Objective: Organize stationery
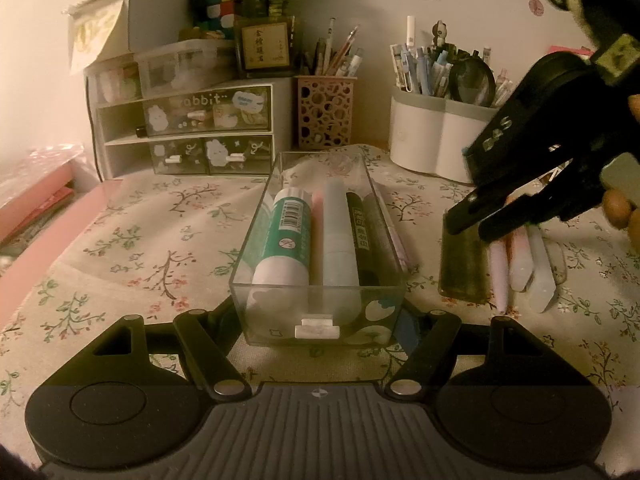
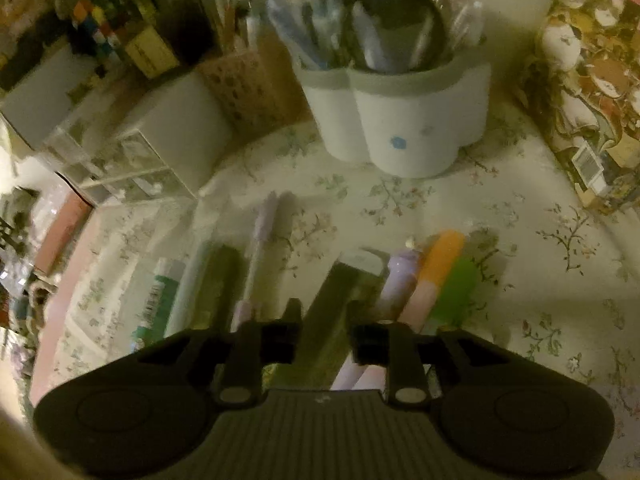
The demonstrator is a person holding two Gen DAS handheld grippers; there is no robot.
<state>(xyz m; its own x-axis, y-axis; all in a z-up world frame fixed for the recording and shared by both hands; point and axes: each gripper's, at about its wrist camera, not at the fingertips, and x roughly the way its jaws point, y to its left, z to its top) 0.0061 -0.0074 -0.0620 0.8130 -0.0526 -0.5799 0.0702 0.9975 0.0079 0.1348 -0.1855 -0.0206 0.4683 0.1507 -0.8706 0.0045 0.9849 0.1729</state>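
Note:
A clear plastic box [image 1: 320, 300] sits lengthwise on the floral cloth, and my left gripper [image 1: 320, 336] is shut on its near end, one finger on each side wall. Inside lie a green-and-white glue stick [image 1: 286, 240], a pale marker [image 1: 339, 240] and a black marker [image 1: 362, 236]. To its right a dark olive block [image 1: 462, 268] lies beside lilac, pink and pale highlighters [image 1: 520, 264]. My right gripper [image 1: 474, 230] points steeply down over that block. In the right wrist view the block [image 2: 340, 284] runs between the parted fingers of the right gripper [image 2: 327, 320], which do not visibly press it.
A white pen holder [image 1: 432, 140] full of pens, a pink perforated pen cup [image 1: 325, 112] and a small drawer unit [image 1: 188, 128] line the back. A patterned carton [image 2: 592, 100] stands at the far right. A pink board [image 1: 40, 248] edges the cloth on the left.

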